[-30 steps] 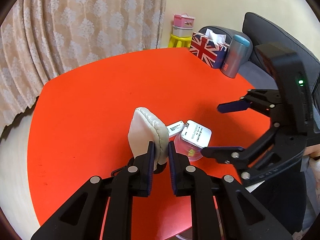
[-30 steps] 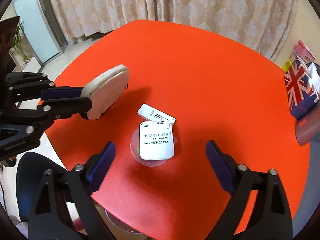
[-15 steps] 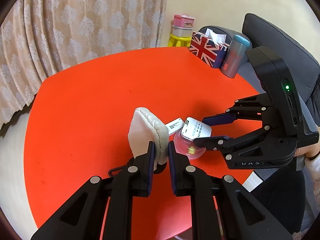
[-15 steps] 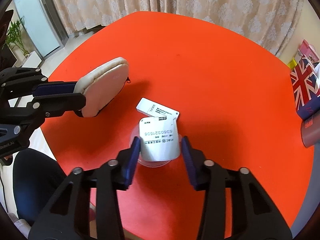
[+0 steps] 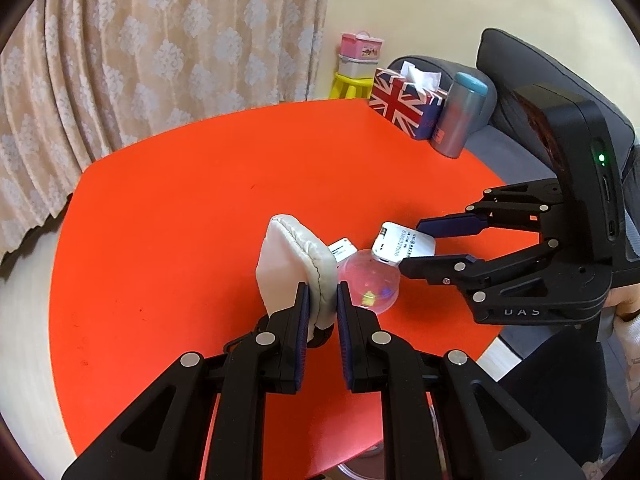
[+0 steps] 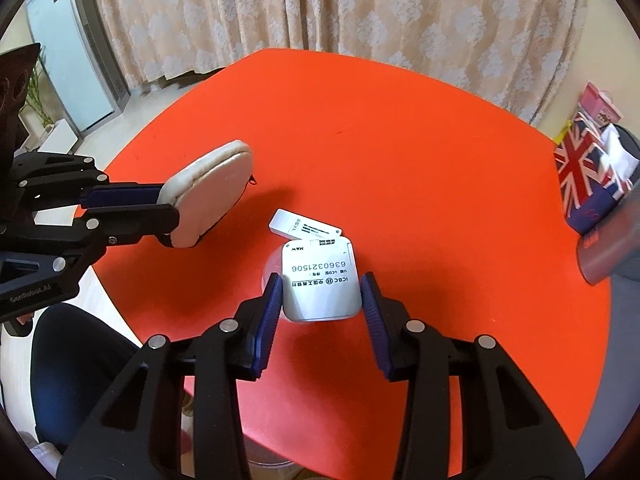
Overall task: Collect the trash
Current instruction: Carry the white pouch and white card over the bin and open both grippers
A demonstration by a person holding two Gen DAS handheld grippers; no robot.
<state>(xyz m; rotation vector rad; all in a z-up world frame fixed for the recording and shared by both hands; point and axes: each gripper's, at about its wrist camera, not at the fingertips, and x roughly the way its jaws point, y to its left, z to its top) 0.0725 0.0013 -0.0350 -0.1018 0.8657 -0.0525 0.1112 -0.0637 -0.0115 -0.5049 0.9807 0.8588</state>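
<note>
My left gripper (image 5: 321, 300) is shut on a cream padded pouch (image 5: 294, 270), held upright above the red table (image 5: 180, 208); the pouch also shows in the right wrist view (image 6: 212, 196). My right gripper (image 6: 320, 300) is shut on a white card-like device (image 6: 320, 280) with a printed number, lifted a little over a clear plastic cup (image 5: 370, 280). The device shows in the left wrist view (image 5: 402, 244) between the right fingers. A small white stick-shaped device (image 6: 306, 229) lies on the table just behind the cup.
A Union Jack tissue box (image 5: 404, 106) and a grey tumbler with a blue lid (image 5: 460, 116) stand at the table's far right edge. A dark chair (image 5: 520, 76) is behind them. A yellow stool with pink boxes (image 5: 354, 68) stands by the curtain.
My right gripper closed from wide open onto the white card-like device and raised it off the clear cup. My left gripper kept holding the pouch in place.
</note>
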